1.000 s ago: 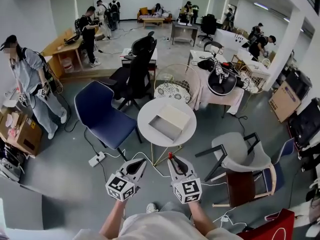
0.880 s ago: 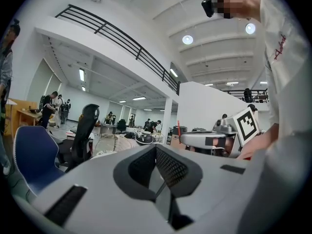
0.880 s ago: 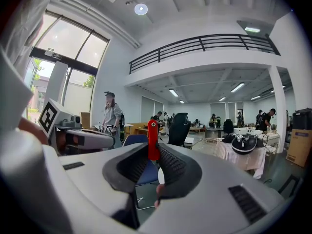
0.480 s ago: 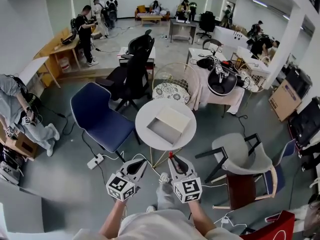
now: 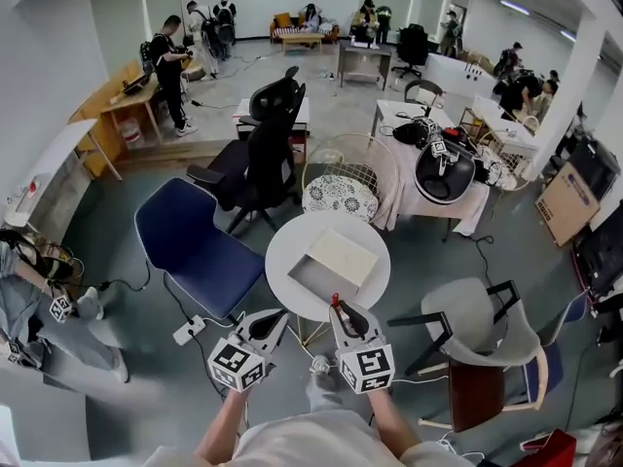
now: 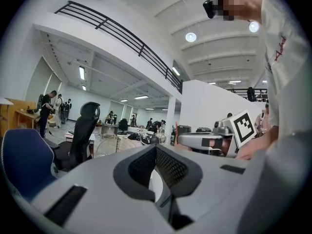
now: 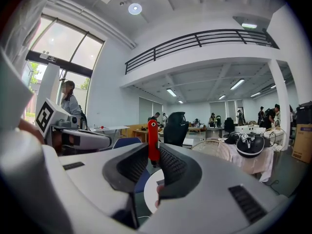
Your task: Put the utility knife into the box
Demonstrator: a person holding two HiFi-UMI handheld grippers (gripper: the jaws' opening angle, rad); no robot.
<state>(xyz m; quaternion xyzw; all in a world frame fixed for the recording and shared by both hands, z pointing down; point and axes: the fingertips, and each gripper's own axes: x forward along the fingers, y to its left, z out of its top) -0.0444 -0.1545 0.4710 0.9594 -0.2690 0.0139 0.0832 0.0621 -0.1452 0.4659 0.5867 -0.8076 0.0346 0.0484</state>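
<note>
Pinching a slim red utility knife (image 7: 153, 136), the right claw (image 7: 153, 152) has both ridged pads clamped on the knife's lower part. Knife stands upright between the jaws, top end sticking up above them.

Head view: the knife (image 5: 334, 302) is at the near edge of the round white desk (image 5: 280, 253), short of the open pale rectangular box (image 5: 336, 263). Box sits about mid-desk, slightly skewed. Knife not in the box, not touching it.

Left claw (image 6: 156, 146): tips pressed together, nothing between them; only a hollow behind the tips, with the white desk showing through it. Head view: left claw (image 5: 279, 315) is at the desk's near edge, left of the right claw (image 5: 339, 311) and just beside it. Both point toward the desk, roughly level. Each carries a cube with square markers at the rear, held by bare forearms.

Around the desk:
- blue padded chair (image 5: 190, 241), left of desk, close
- black office chair (image 5: 265, 142), beyond desk, to the left
- round wire chair with lace cushion (image 5: 341, 191), just beyond desk
- grey armchair with black arms (image 5: 477, 321), right of desk
- white power strip (image 5: 188, 332) on the floor, near-left of desk
- several people well beyond desk at the room's far end
</note>
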